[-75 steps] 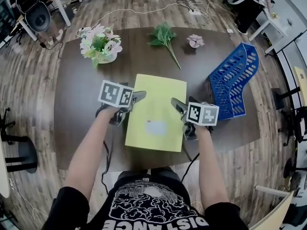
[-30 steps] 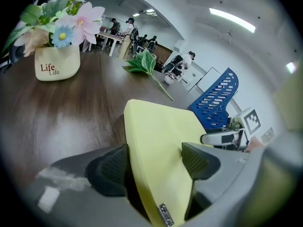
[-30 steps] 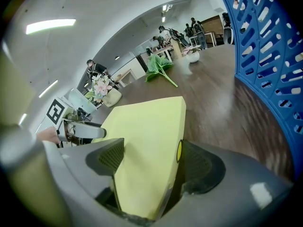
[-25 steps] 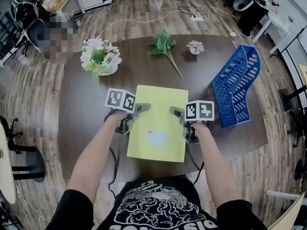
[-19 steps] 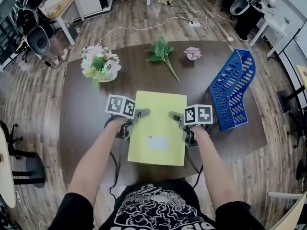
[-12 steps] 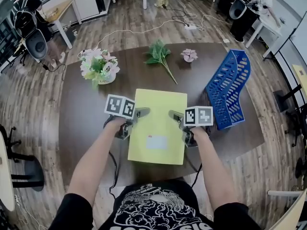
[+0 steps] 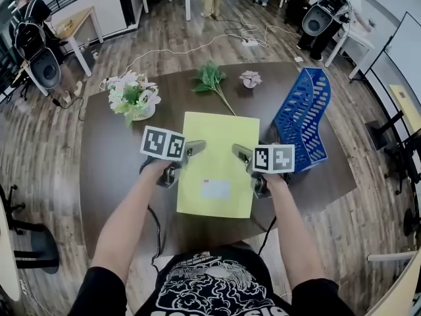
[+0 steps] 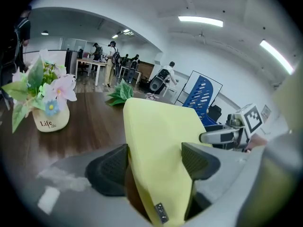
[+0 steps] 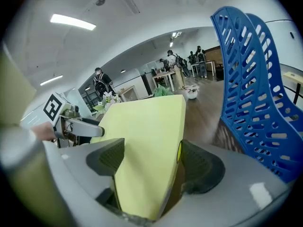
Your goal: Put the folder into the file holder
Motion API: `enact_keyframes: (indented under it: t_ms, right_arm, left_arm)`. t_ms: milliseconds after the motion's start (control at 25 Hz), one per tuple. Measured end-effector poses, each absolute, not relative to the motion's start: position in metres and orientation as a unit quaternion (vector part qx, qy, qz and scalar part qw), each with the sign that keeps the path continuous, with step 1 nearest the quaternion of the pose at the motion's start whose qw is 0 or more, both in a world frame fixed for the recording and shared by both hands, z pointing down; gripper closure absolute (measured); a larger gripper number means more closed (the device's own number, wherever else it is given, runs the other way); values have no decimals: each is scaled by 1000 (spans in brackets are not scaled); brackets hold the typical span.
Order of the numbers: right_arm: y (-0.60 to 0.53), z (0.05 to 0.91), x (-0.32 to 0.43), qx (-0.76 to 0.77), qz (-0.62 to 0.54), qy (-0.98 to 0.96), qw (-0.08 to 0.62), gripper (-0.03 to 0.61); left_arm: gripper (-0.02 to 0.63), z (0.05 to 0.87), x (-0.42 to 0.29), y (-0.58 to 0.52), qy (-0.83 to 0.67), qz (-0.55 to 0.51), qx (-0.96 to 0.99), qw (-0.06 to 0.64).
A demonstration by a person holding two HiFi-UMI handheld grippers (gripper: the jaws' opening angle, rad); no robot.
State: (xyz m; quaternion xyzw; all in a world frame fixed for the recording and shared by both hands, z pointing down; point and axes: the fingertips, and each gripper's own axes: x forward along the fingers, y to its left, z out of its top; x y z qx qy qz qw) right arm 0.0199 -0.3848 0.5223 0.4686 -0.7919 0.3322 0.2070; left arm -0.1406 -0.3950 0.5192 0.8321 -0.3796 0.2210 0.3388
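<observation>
the left gripper [image 7: 192,148] and right gripper [image 7: 238,152] each have their fingers [image 8: 199,159] clamped on a side edge of the folder [image 7: 217,160], held above the tabletop [image 7: 112,163], near the holder [image 7: 299,120]. risks: uneven lifting twists it loose, or a corner snags the holder's slats.

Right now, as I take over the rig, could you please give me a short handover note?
Left gripper: shut on the folder's left edge.
Right gripper: shut on its right edge.
Folder: yellow, held roughly flat between the two, seemingly just clear of the table.
File holder: blue, on the table to the right of the folder, close to the right gripper; nothing shows in it.
Done: folder gripped on both sides.
Left: carry it right, probably tip it on edge, slide it into a slot of the file holder, let go.
</observation>
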Motion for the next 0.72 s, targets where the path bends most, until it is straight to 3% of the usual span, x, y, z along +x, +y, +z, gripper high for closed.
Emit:
enact_keyframes:
  t_ms: [720]
  right_arm:
    - [-369,447,23,533,213,-800,178,201]
  left_arm:
    - [245,442,-133,-390,-378,202,879,211]
